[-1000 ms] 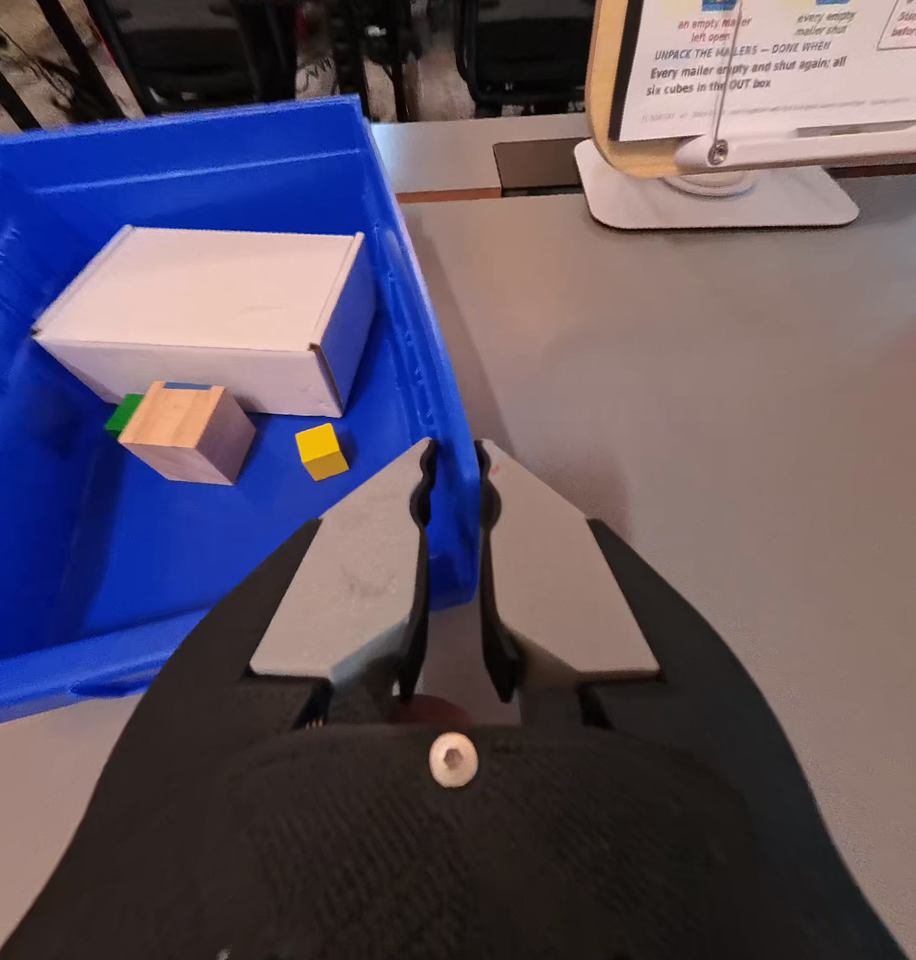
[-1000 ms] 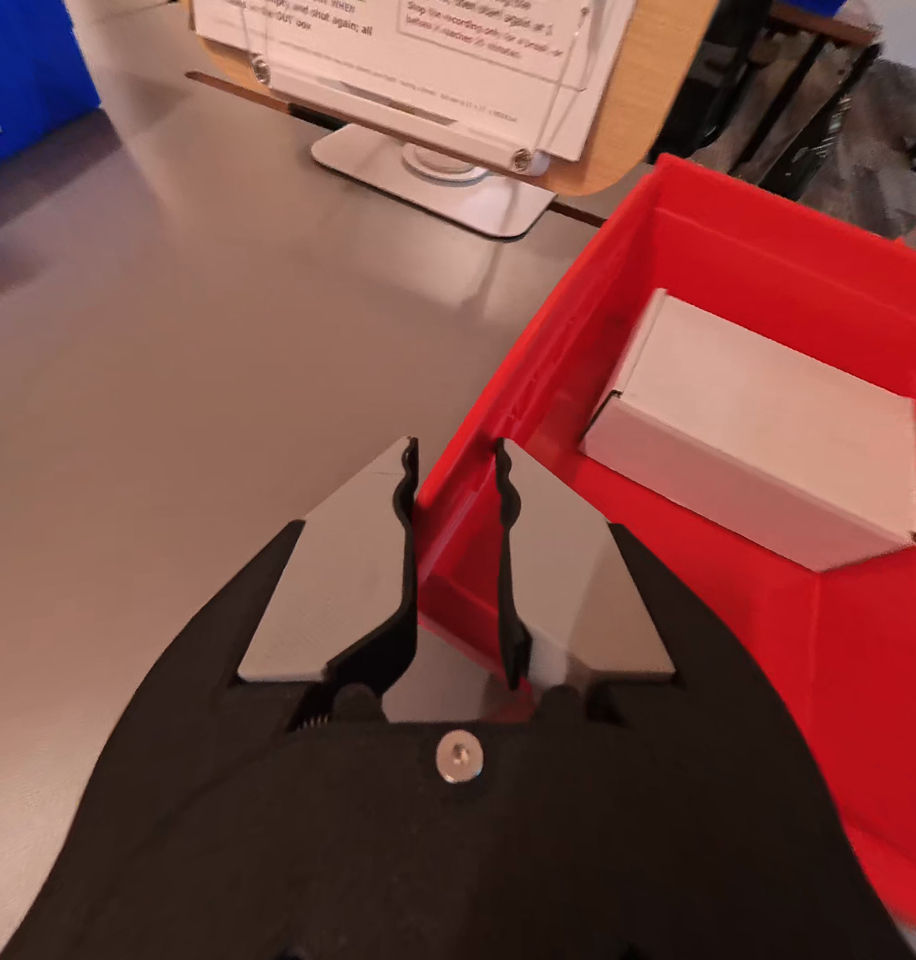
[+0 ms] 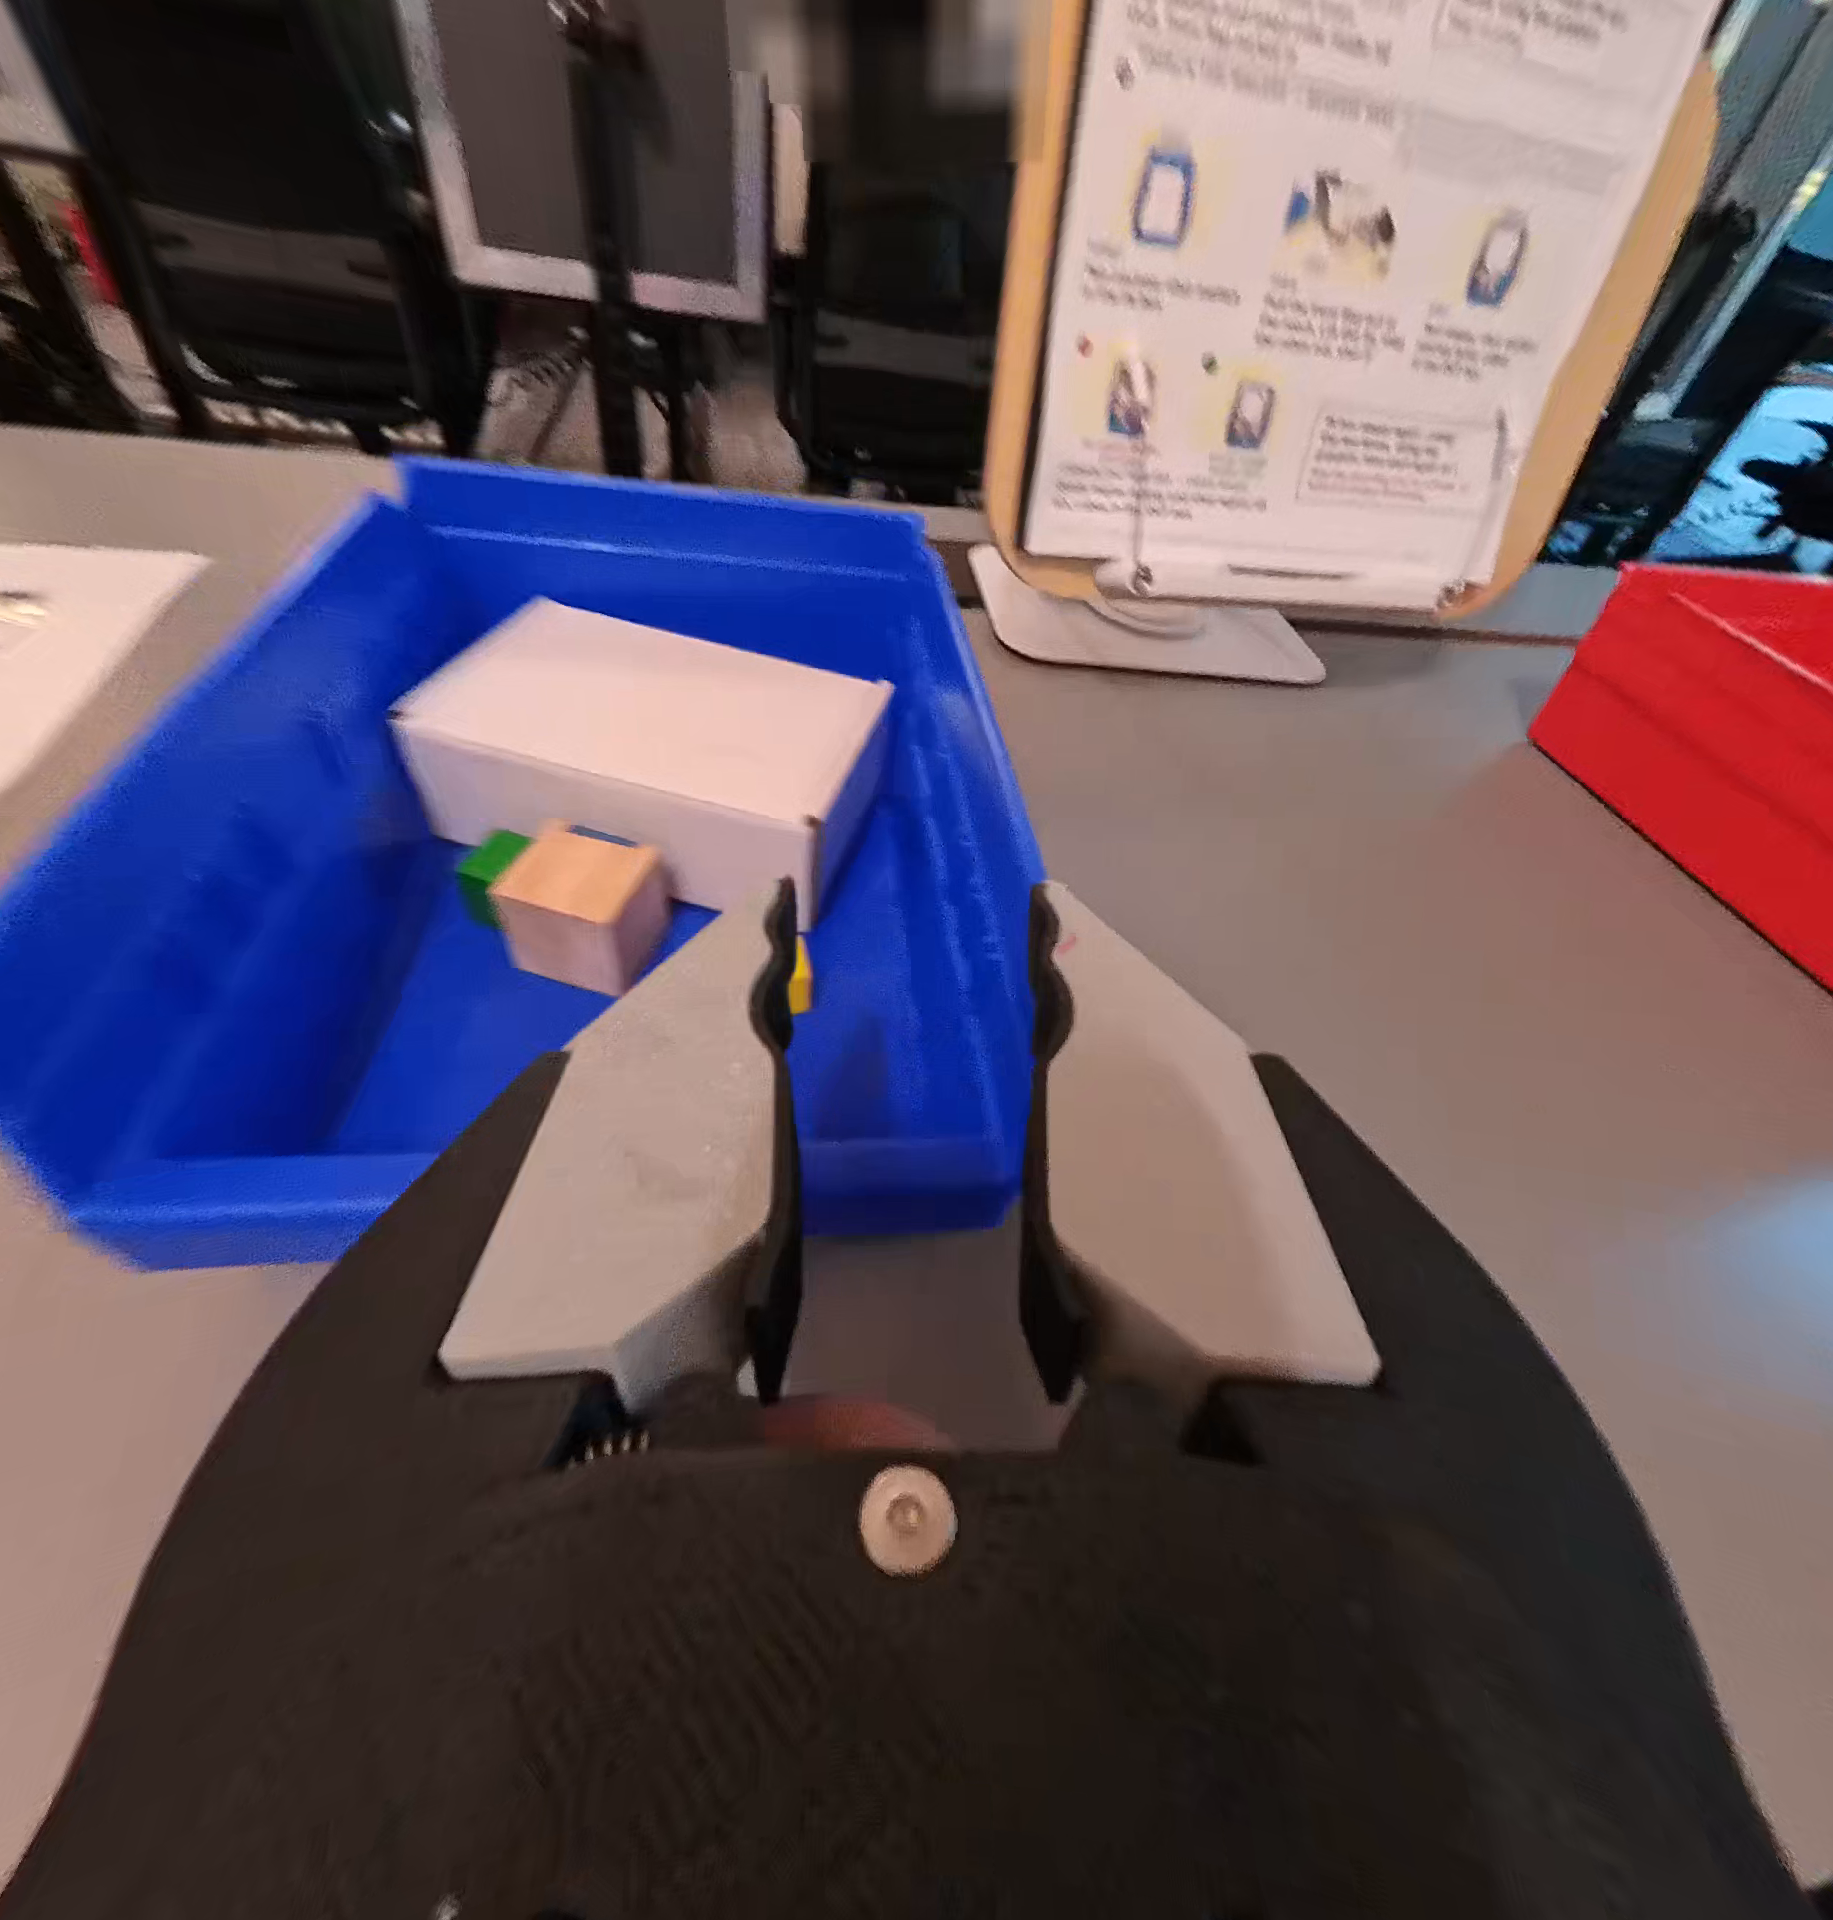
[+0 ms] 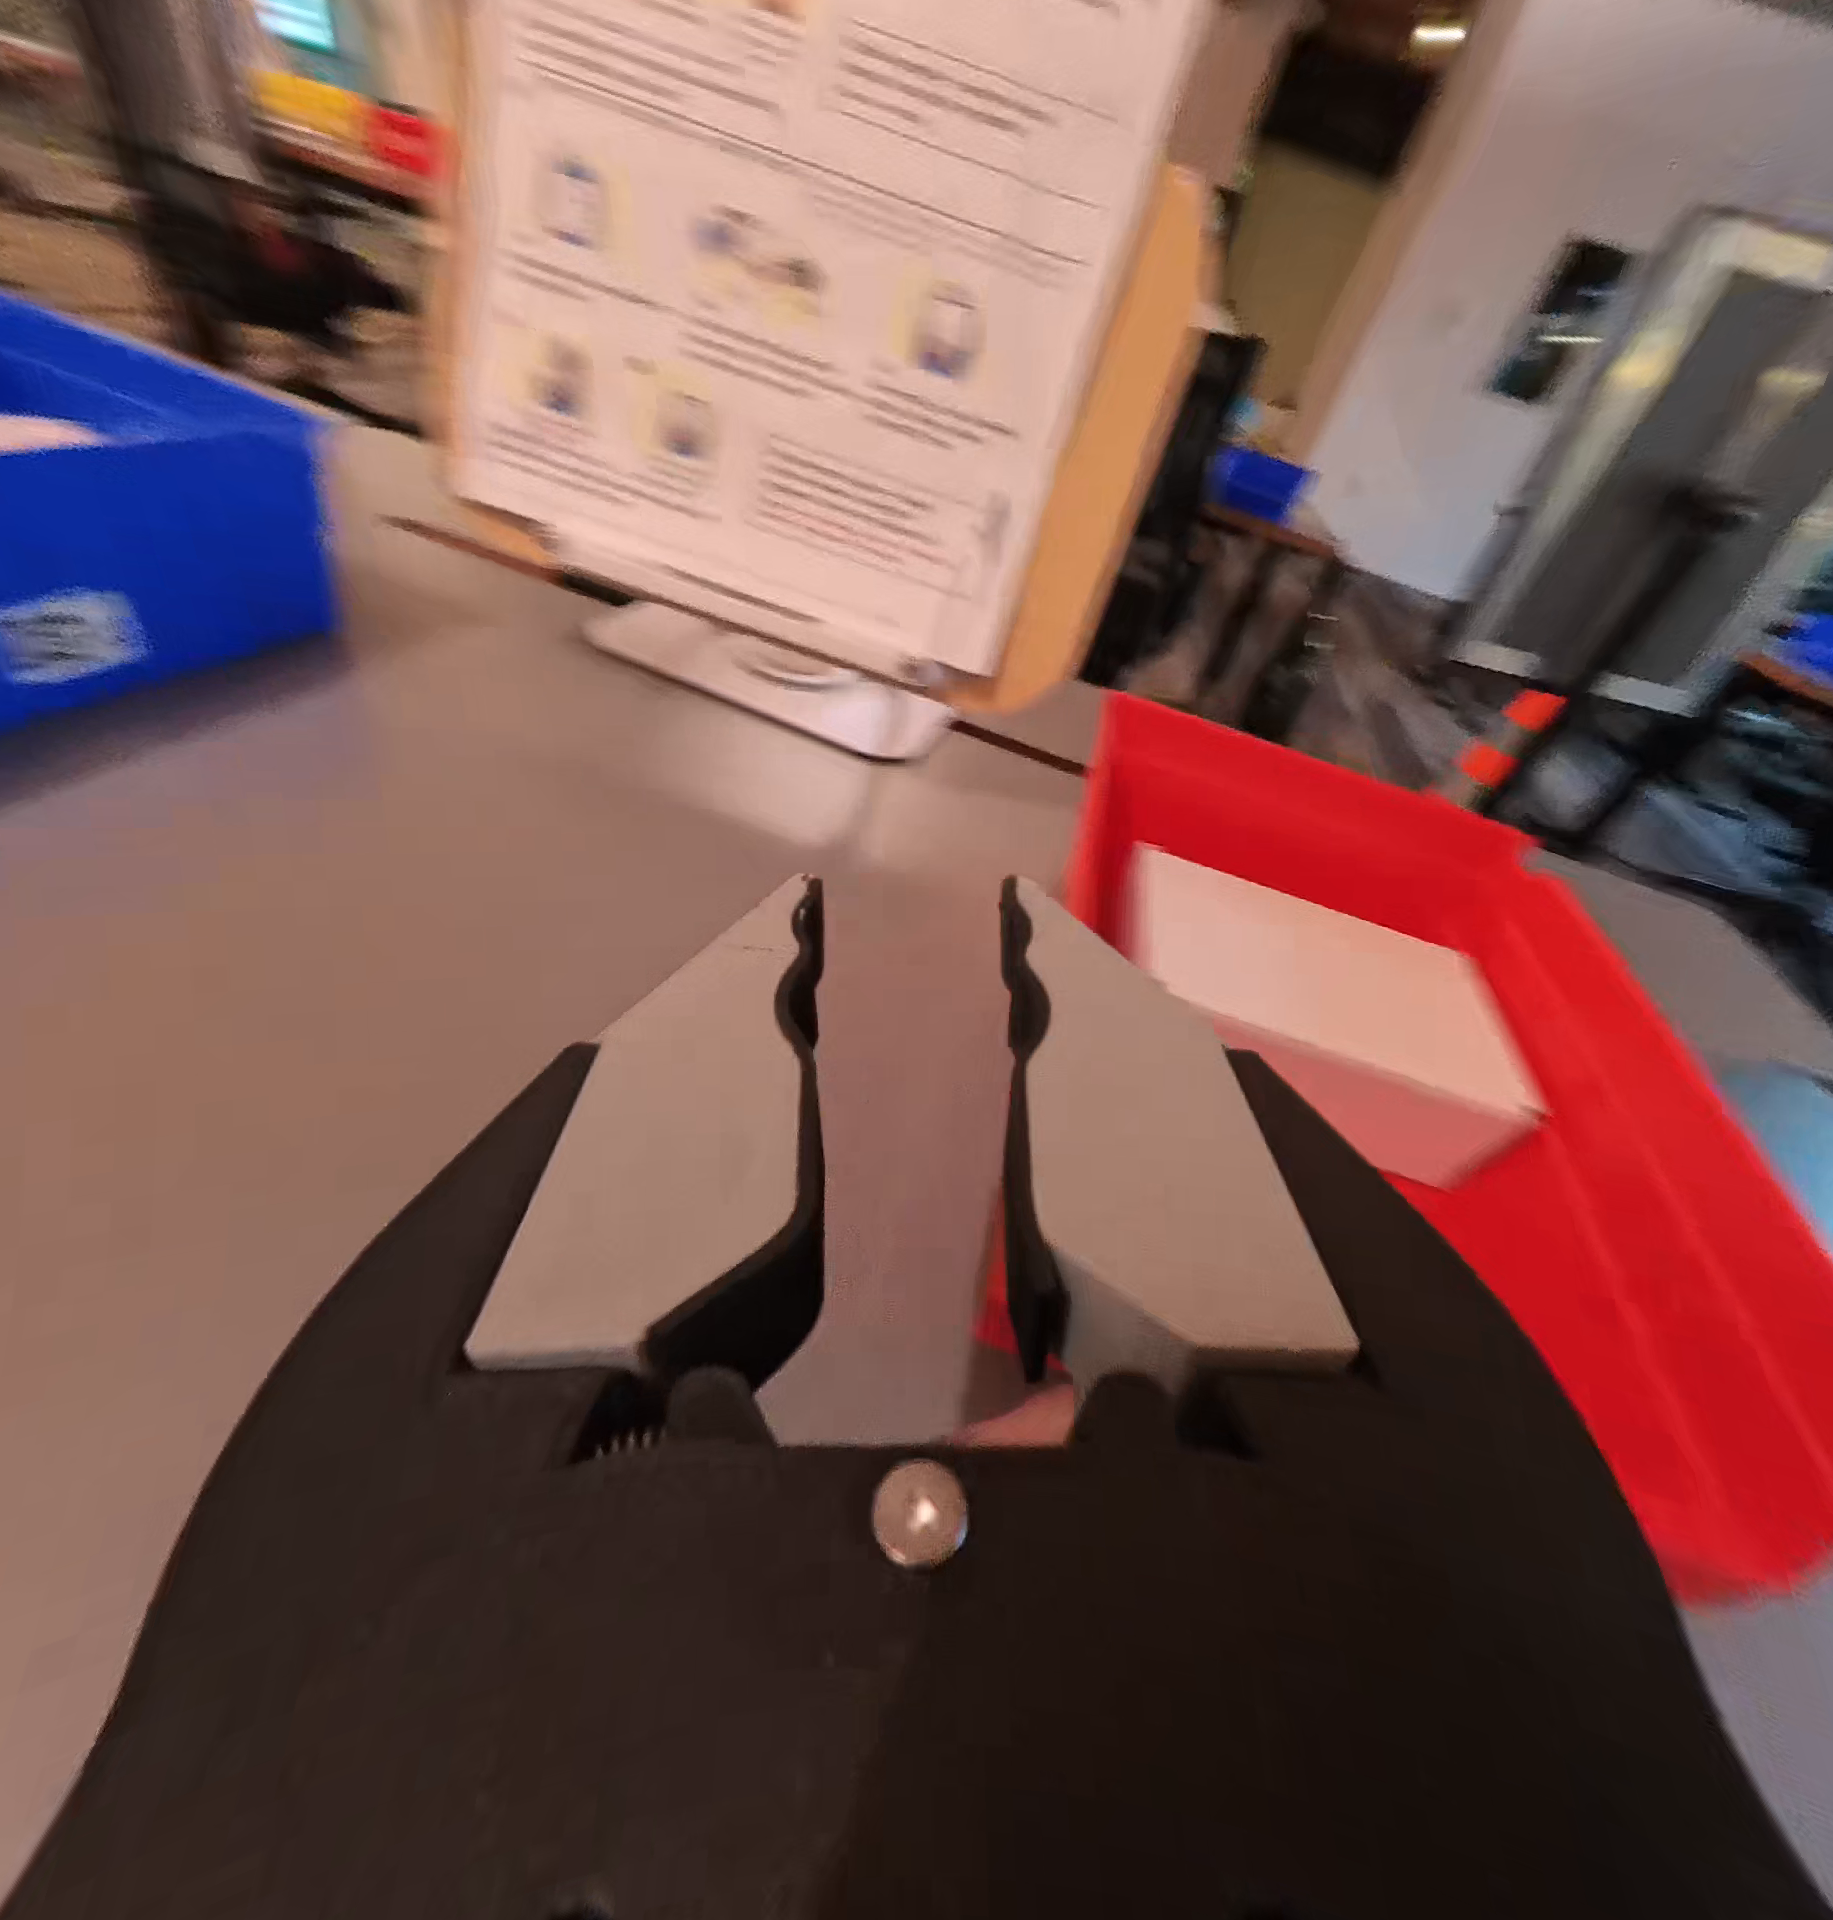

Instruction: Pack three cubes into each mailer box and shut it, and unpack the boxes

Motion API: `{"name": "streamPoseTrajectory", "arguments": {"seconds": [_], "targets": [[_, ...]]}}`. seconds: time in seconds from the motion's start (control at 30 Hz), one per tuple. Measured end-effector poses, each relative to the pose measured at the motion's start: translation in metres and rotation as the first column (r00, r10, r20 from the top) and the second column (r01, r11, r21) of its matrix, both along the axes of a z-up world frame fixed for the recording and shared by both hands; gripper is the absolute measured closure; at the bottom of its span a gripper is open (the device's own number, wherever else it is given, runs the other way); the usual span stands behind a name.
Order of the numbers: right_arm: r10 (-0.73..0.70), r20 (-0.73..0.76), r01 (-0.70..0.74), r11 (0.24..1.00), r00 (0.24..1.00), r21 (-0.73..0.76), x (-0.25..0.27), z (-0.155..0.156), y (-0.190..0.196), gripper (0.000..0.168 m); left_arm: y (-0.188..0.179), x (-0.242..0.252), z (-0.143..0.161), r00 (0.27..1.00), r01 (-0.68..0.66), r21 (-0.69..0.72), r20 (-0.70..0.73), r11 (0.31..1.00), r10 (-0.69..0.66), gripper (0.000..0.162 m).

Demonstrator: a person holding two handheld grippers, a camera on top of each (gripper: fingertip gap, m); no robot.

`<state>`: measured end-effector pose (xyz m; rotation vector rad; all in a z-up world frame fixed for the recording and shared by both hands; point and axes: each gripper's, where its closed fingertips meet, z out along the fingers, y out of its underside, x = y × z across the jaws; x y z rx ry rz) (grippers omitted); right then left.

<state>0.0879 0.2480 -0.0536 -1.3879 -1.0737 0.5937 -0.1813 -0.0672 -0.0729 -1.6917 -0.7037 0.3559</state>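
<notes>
- A sheet of white paper (image 3: pixel 50 644) is lying on the grey worktop (image 3: pixel 1411 987) at 9 o'clock in the left wrist view, just beside the blue bin.
- The blue bin (image 3: pixel 205 935) is sitting at 10 o'clock, holding a shut white mailer box (image 3: pixel 642 748) toward its far wall.
- Against the box's near side, a green cube (image 3: pixel 484 871) is touching a larger wooden cube (image 3: pixel 579 914); a yellow cube (image 3: pixel 801 979) is showing partly behind the left finger, at 12 o'clock from the claw's base.
- The left claw (image 3: pixel 907 914) is hanging spread and empty over the bin's near right corner.
- An instruction sheet on a wooden clipboard stand (image 3: pixel 1296 312) is standing upright at 1 o'clock, between the two bins.
- In the right wrist view, the right claw (image 4: pixel 910 894) is also hovering spread, gripping nothing, over bare worktop beside the red bin's left wall.
- The red bin (image 4: pixel 1670 1299) is lying at 3 o'clock, with a second shut white mailer box (image 4: pixel 1327 1018) resting inside it.
- Both views are blurring somewhat, so finer detail on the cubes cannot be told.
</notes>
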Motion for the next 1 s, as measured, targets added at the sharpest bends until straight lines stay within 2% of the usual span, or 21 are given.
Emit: {"name": "streamPoseTrajectory", "arguments": {"seconds": [0.07,0.13,0.2,0.33,0.47,0.57,0.67,0.73,0.8,0.87,1.0], "targets": [[0.189,0.040,-0.185,0.979,0.981,-0.080,-0.019,-0.008,-0.041,0.130,-0.025,-0.008,0.011,0.999,-0.047,0.018,-0.014,0.999,0.047,0.118],[0.391,0.114,-0.364,0.909,0.913,-0.203,-0.042,-0.032,-0.084,0.126,-0.042,-0.016,0.011,0.997,-0.072,0.035,0.008,0.997,0.071,0.117],[0.503,0.152,-0.447,0.845,0.851,-0.295,-0.063,-0.056,-0.110,0.114,-0.050,-0.021,0.002,0.996,-0.074,0.040,0.055,0.996,0.071,0.114],[0.515,0.198,-0.453,0.844,0.834,-0.285,-0.103,-0.090,-0.106,0.110,-0.048,-0.023,-0.023,0.993,-0.045,-0.031,0.109,0.998,0.048,0.110],[0.550,0.177,-0.483,0.818,0.816,-0.311,-0.123,-0.099,-0.103,0.106,-0.043,-0.026,-0.036,0.995,-0.034,-0.118,0.092,0.992,0.045,0.110],[0.579,0.162,-0.505,0.792,0.799,-0.342,-0.121,-0.102,-0.108,0.105,-0.037,-0.033,-0.034,0.996,-0.014,-0.145,0.085,0.989,0.026,0.109],[0.557,0.197,-0.490,0.817,0.807,-0.305,-0.117,-0.106,-0.107,0.108,-0.021,-0.050,-0.022,1.000,0.004,-0.204,0.024,0.979,0.001,0.109],[0.557,0.210,-0.493,0.821,0.804,-0.290,-0.114,-0.108,-0.112,0.109,0.002,-0.064,-0.015,0.998,0.053,-0.256,-0.020,0.965,-0.060,0.118],[0.559,0.212,-0.500,0.821,0.802,-0.277,-0.113,-0.108,-0.115,0.109,0.029,-0.075,-0.023,0.990,0.140,-0.336,0.016,0.932,-0.142,0.117],[0.554,0.210,-0.497,0.824,0.805,-0.271,-0.111,-0.107,-0.115,0.110,0.049,-0.087,-0.040,0.979,0.201,-0.436,0.075,0.877,-0.188,0.109],[0.557,0.199,-0.493,0.819,0.806,-0.294,-0.110,-0.108,-0.115,0.111,0.070,-0.103,-0.071,0.971,0.234,-0.603,0.108,0.762,-0.213,0.103]]}}
